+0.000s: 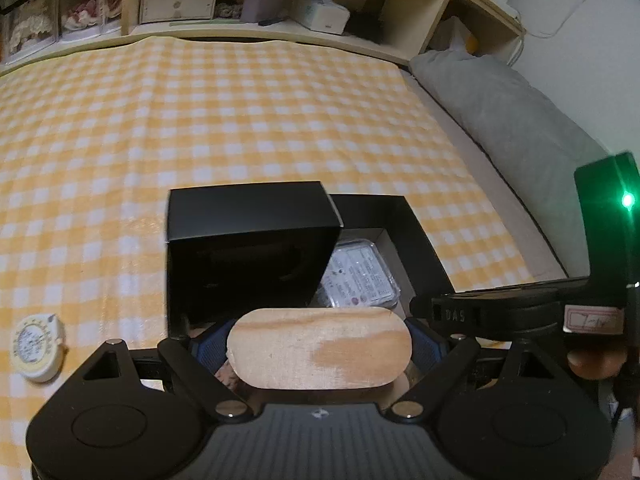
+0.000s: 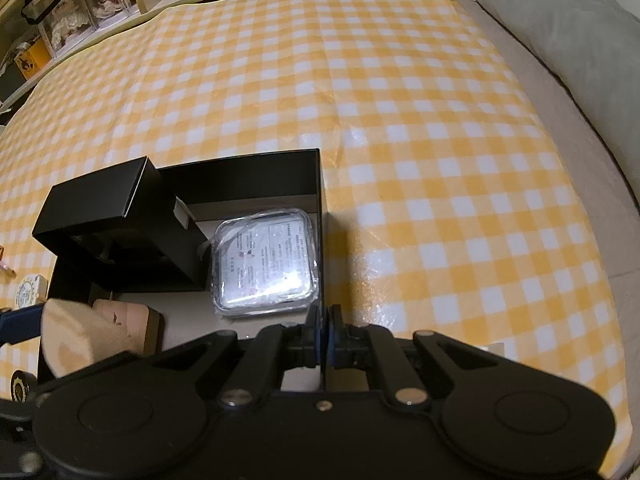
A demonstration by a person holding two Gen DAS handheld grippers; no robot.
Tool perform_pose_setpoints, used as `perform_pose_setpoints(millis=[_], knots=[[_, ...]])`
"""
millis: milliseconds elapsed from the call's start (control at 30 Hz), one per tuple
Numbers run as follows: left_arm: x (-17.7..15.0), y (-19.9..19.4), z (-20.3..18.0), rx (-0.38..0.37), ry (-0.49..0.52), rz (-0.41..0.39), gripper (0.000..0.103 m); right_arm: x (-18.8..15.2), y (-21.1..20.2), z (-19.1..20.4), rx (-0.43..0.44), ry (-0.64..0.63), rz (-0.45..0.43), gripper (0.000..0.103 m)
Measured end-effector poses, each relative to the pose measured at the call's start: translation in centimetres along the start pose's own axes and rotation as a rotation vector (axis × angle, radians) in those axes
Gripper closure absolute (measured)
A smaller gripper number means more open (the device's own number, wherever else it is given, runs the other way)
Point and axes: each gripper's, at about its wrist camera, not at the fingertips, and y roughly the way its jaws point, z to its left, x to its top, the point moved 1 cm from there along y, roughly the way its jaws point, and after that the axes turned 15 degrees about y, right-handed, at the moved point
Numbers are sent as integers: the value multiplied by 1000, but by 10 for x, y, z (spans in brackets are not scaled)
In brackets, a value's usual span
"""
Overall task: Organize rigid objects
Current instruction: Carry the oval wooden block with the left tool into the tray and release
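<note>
A black open box (image 2: 260,176) lies on the yellow checked cloth; it also shows in the left wrist view (image 1: 416,236). Inside it stand a smaller black box (image 2: 116,216) (image 1: 248,248) and a clear square plastic case (image 2: 264,260) (image 1: 360,276). My left gripper (image 1: 319,346) is shut on a pale wooden block (image 1: 320,354), held over the box's near left end; the block shows in the right wrist view (image 2: 92,332). My right gripper (image 2: 323,340) is shut on the box's right wall (image 2: 322,240) at its near end.
A round white tin (image 1: 38,348) (image 2: 28,290) lies on the cloth left of the box. A grey pillow (image 1: 500,96) (image 2: 568,20) runs along the right edge. Wooden shelves (image 1: 280,4) with boxes stand at the far side. A dark round object (image 2: 18,388) sits near left.
</note>
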Motion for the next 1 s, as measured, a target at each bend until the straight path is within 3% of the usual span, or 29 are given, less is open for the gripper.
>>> perform_pose_setpoints(millis=[133, 300, 533, 1000], knots=[[-1, 1, 3, -29, -10, -18, 14, 1, 1, -1, 14, 26, 13, 98], [-6, 4, -1, 22, 98, -13, 14, 3, 0, -4, 13, 22, 11, 98], [-5, 17, -8, 24, 130, 1, 14, 3, 0, -6, 13, 23, 11, 98], [-7, 38, -21, -22, 106, -53, 14, 5, 0, -9, 21, 33, 18, 97]])
